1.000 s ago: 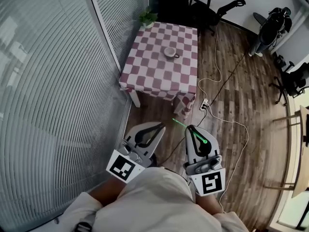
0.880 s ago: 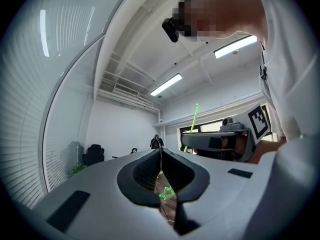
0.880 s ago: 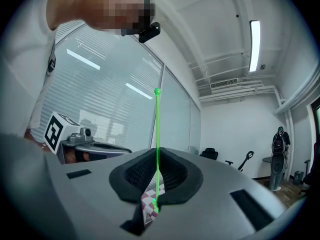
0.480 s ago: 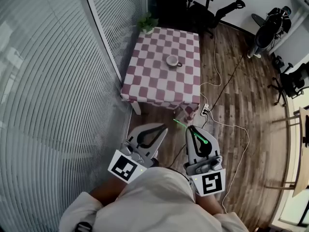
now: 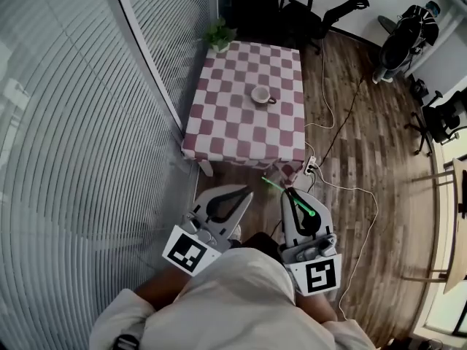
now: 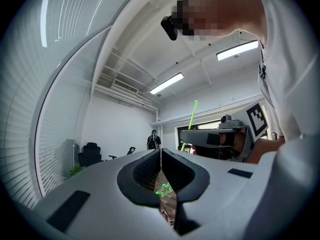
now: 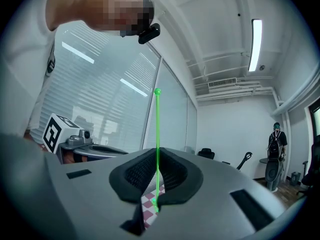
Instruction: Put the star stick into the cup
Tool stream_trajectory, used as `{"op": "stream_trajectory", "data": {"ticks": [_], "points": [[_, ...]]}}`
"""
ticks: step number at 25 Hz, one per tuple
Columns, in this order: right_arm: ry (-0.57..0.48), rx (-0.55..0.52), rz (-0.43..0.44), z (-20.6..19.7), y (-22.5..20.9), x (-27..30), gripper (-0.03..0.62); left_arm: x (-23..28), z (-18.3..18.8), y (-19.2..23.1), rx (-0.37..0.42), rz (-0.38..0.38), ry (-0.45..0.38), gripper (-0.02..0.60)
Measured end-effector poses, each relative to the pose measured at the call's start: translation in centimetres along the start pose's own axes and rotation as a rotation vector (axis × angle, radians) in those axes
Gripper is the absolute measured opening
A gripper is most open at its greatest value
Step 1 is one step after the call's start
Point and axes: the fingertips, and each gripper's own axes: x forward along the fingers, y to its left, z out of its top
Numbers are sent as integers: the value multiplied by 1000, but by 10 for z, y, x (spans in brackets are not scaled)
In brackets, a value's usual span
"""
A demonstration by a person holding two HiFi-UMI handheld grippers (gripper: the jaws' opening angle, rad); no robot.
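The right gripper has its 2 jaws closed tight on the star stick. The thin green stick stands up out of the jaws. It has a little round ball on its top end. Its low end goes down between the 2 jaws.

The left gripper is just beside the right one, at its 9 o'clock. Its 2 jaws are pressed together at the tips. A small green star shows in the hollow behind those tips. I cannot tell if the jaws pinch it or what it belongs to.

Both grippers are held in front of the person, over the wood floor, and point to 12 o'clock.

The worktop is at 12 o'clock from the grippers and apart from them. It has a red and white check cloth. The cup stands on it, a bit toward 1 o'clock from the middle, with its handle at 3 o'clock. The star stick is well apart from the cup.

A green plant is at the worktop's 11 o'clock corner. A white power strip lies on the floor by the 5 o'clock corner. A glass wall with blinds fills the 9 o'clock side.
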Motion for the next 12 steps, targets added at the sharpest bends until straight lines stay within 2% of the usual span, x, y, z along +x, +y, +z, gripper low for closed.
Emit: {"op": "stream_trajectory", "data": {"ticks": [12], "points": [[-4, 7, 4, -12, -25, 32, 40, 24, -6, 28, 2, 11, 6, 34]]}}
